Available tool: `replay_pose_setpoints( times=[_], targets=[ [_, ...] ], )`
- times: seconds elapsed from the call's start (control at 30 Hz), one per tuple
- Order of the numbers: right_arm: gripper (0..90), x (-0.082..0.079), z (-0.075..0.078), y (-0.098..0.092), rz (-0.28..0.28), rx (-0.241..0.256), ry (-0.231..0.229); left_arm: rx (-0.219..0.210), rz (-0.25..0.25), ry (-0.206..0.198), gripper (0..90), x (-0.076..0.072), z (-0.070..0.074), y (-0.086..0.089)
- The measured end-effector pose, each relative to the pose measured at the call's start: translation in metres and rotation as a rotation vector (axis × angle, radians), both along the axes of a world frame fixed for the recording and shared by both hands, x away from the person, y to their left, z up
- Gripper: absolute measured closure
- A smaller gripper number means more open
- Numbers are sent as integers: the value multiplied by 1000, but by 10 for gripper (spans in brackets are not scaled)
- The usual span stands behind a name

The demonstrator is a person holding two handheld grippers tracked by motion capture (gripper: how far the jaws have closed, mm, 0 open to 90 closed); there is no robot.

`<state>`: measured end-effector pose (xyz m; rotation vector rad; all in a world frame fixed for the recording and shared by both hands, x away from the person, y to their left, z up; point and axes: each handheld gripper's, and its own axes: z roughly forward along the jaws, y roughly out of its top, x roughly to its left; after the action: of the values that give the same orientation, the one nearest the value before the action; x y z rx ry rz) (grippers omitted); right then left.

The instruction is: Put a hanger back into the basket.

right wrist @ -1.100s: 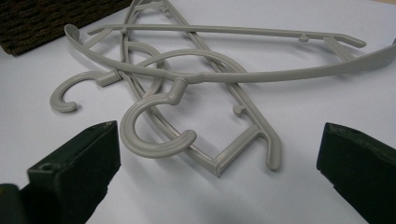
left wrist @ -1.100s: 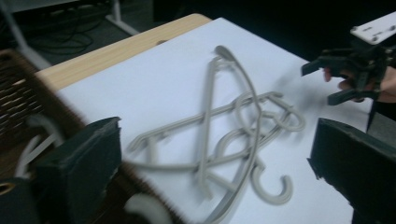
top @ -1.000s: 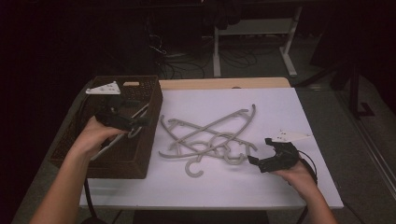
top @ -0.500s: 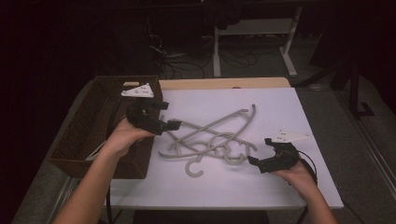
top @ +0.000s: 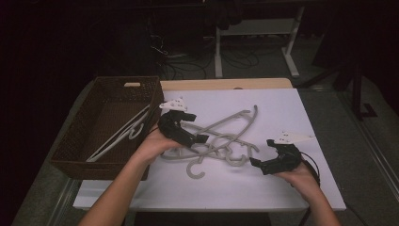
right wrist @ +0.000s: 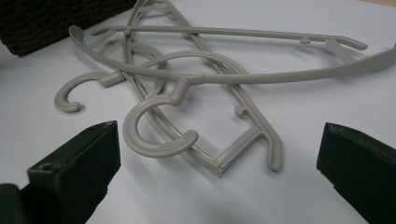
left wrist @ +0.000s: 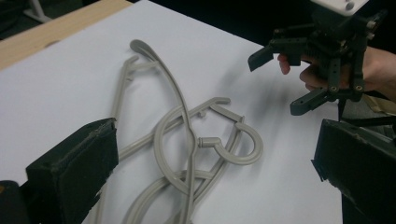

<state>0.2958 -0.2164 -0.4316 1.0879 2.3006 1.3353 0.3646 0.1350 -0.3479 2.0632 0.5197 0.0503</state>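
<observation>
Hangers in a tangle on white bench, both grippers empty.
Pile of grey plastic clothes hangers (top: 221,139) lies mid-bench (top: 282,193), just right of dark brown woven basket (top: 75,141) with one pale hanger (top: 117,134) inside. Left gripper (top: 200,138) over pile's left side, fingers (left wrist: 74,172) spread wide, grasping nothing. Right gripper (top: 254,162) near pile's right edge, fingers (right wrist: 74,177) released, apart from hooks.

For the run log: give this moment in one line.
left claw: open, over hangers | right claw: open, beside pile | basket: one hanger inside
</observation>
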Motion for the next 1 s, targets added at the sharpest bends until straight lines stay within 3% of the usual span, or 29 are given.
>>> replay_pose_setpoints(
  times=[0.07,0.2,0.4,0.6,1.0],
  targets=[
    [0,0,0,1,2,-2,0,-3,0,4,0,1,-8,-3],
    [0,0,-1,1,1,-5,1,38,-21,-2,0,4,-18,-10],
    [0,0,-1,1,-2,-12,4,38,-33,21,37,7,-36,-15],
    [0,-1,-1,1,-4,-15,2,81,-17,6,150,11,-51,-15],
    [0,0,-1,1,-4,-17,4,194,-27,24,378,15,-85,-24]
  ],
)
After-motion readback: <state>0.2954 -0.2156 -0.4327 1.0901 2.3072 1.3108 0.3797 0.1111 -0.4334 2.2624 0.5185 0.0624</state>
